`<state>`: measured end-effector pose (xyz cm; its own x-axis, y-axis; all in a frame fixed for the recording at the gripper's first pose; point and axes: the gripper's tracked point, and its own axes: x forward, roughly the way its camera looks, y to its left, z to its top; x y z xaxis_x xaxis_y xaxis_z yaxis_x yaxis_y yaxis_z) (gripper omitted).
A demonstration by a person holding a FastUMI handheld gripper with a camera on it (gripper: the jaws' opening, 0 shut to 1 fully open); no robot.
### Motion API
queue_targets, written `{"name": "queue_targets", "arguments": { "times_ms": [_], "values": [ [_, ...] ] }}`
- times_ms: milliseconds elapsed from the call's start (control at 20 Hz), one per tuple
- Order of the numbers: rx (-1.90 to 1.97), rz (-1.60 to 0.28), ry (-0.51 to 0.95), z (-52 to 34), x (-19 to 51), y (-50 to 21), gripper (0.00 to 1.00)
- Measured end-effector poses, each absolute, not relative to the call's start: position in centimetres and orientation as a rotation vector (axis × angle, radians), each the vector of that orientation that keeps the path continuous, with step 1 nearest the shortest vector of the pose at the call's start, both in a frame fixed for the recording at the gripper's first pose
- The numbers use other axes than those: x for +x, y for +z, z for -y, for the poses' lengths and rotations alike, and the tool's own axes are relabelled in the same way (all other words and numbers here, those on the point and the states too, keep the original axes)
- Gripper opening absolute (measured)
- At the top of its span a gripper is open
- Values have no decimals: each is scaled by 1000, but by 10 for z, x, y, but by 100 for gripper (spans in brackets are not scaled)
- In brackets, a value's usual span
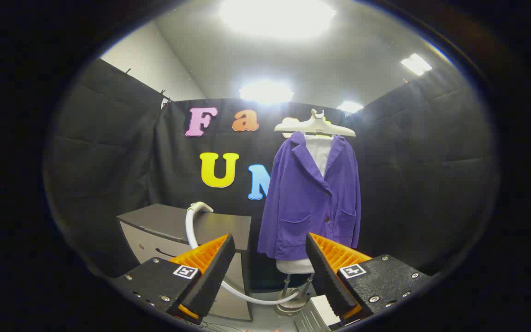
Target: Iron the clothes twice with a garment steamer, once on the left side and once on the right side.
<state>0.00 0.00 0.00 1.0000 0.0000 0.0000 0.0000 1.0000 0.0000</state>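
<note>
A purple jacket [311, 198] hangs over a white shirt on a white hanger [315, 125], on a stand beyond my fingers and slightly right of them. The steamer's white head [199, 207] rests on a dark cabinet [178, 226] to the jacket's left. Its white hose [228, 286] curves down past my left finger to the stand's base [293, 302]. My gripper [270, 260] is open, with nothing between its fingers, well short of both jacket and steamer head.
Black cloth walls close the booth on the left, the back and the right. The cabinet stands left of the garment stand. A white flat object [325, 309] lies low by the right finger.
</note>
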Motion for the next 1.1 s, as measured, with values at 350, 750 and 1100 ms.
{"name": "queue_targets", "arguments": {
  "times_ms": [350, 750, 1100],
  "values": [
    [-4, -26, 6, -12, 4, -8, 95],
    [-56, -78, 11, -29, 8, -28, 95],
    [-117, -146, 40, -42, 50, -58, 95]
  ]
}}
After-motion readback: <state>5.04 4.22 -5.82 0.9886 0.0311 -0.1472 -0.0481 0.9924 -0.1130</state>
